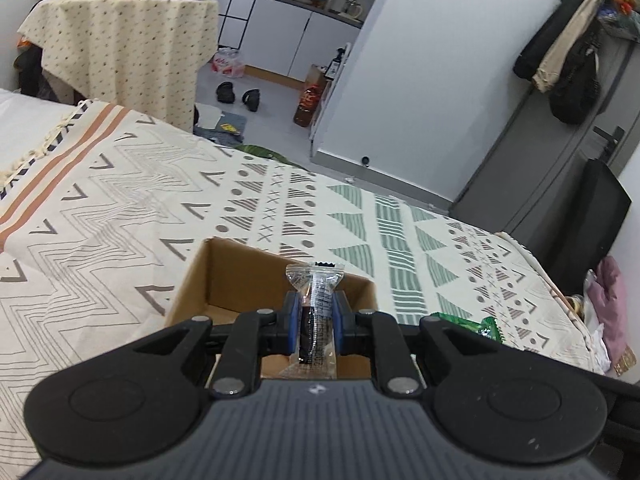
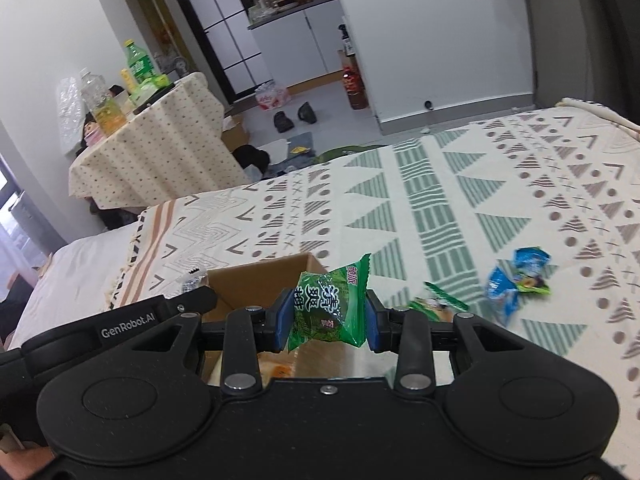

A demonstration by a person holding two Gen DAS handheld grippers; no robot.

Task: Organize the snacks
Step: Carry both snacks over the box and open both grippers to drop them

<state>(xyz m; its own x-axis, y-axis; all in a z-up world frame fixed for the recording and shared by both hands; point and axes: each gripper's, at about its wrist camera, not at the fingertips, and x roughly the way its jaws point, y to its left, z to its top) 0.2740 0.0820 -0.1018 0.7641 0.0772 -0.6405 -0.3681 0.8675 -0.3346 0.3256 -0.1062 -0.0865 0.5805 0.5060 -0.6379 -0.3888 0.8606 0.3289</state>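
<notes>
One cardboard box (image 2: 256, 280) stands on the patterned blanket (image 2: 500, 184). Four loose snack packets are counted: one green packet (image 2: 332, 306) and one clear-wrapped dark snack (image 1: 316, 312) above the box, one green packet (image 2: 438, 304) just right of it, one blue packet (image 2: 516, 284) farther right.

White walls (image 2: 420, 40), grey floor (image 1: 276, 100), patterned bedspread (image 1: 140, 200), draped table (image 1: 120, 48).

Clear-wrapped dark snack (image 1: 316, 312) upright, clamped above open cardboard box (image 1: 224, 276) on patterned blanket (image 1: 120, 208). Green packet (image 2: 332, 304) pinched over box's right edge. Two blue packets (image 2: 516, 280) lying loose toward blanket's right side.
</notes>
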